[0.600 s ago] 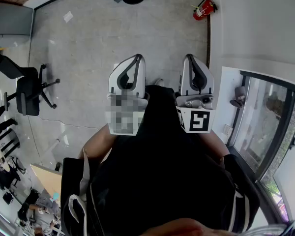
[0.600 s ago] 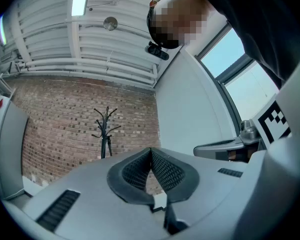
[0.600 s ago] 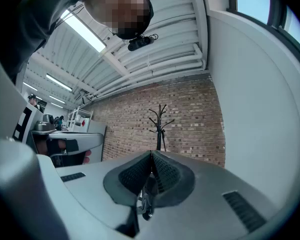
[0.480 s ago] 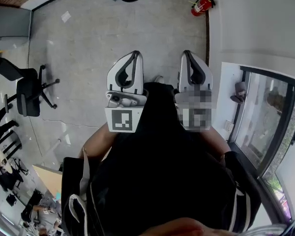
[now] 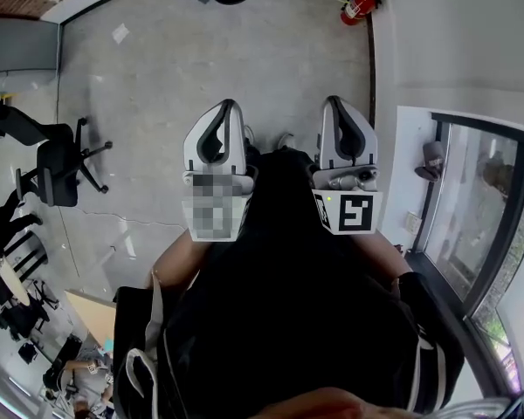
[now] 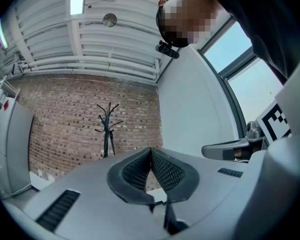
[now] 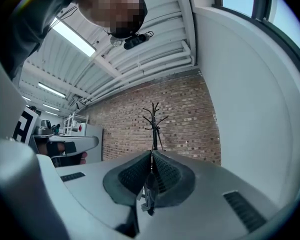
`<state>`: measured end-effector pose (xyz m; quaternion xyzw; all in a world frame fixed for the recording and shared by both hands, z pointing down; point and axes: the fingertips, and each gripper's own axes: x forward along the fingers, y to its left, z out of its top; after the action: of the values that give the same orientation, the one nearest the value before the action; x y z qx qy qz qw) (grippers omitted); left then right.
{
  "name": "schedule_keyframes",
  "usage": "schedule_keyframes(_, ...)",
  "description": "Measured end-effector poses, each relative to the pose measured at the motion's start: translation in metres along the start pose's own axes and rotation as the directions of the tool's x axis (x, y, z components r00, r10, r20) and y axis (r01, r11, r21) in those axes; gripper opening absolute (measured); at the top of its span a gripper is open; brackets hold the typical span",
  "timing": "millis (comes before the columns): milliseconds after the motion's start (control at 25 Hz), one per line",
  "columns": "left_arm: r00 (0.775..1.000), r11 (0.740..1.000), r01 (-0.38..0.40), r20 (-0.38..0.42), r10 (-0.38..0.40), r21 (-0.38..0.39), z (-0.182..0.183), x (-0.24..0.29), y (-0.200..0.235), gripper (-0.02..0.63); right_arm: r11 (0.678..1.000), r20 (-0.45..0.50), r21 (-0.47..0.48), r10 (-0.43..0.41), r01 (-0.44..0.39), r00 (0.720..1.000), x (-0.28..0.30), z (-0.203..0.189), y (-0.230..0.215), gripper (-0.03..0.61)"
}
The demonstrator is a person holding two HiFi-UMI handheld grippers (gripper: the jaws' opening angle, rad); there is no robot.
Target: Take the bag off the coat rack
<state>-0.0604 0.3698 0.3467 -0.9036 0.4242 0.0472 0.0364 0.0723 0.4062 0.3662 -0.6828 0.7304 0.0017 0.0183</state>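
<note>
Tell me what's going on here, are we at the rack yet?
Not yet. A person holds the grey left gripper and the grey right gripper side by side in front of the body, roughly level. Both are shut with nothing between their jaws. The thin black metal coat rack stands some way ahead against the red brick wall, out of reach. From here I cannot tell whether a bag hangs on it.
</note>
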Motion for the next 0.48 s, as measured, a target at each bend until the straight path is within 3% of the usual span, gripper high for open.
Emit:
schedule_keyframes(360,0.999,0.999,-0.052,-0.007,0.052,0.0,-0.011,-0.015,-0.025,0.02,0.999,-0.039,-0.016,0.038,-0.039,0.999,-0.025,-0.018,-0.011,0.021)
schedule_keyframes(480,0.997,0.998,-0.069,0.026,0.069,0.011,-0.005,-0.016,-0.03,0.02,0.999,-0.054,0.004,0.05,-0.05,0.997,-0.029,-0.024,-0.014,0.021)
